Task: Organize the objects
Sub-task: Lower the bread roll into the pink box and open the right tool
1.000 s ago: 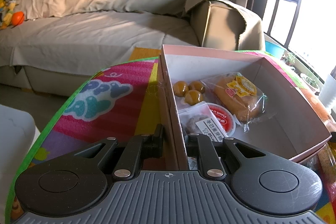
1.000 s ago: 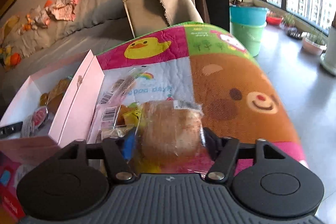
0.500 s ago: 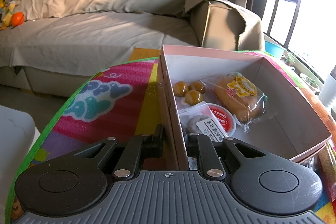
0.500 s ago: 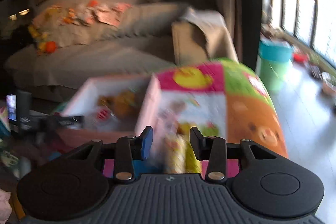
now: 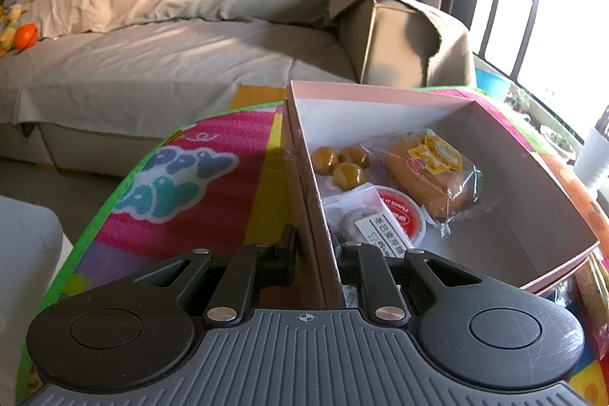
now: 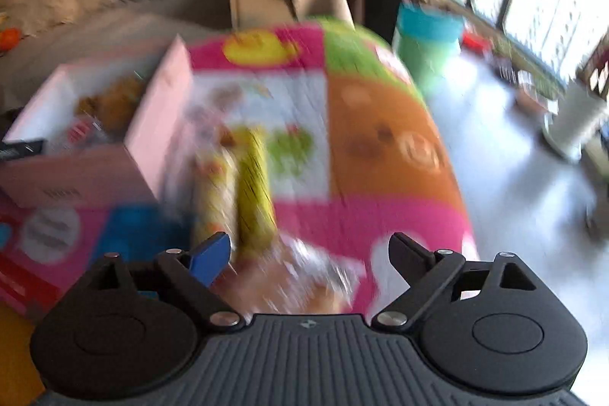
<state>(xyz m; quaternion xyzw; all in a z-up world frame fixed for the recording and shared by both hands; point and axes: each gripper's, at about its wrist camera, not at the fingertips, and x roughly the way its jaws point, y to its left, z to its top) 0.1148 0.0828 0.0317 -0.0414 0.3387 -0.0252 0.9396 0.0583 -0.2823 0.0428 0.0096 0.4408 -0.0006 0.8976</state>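
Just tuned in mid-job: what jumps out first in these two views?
The pink box on the bright cartoon mat stands out, already holding snacks: a wrapped bun, three round pastries and a red-lidded cup. The left hand-held gripper is clamped on the box's near wall. In the blurred right view, the right hand-held gripper is opening above a wrapped bread, with yellow packets on the mat beside the box.
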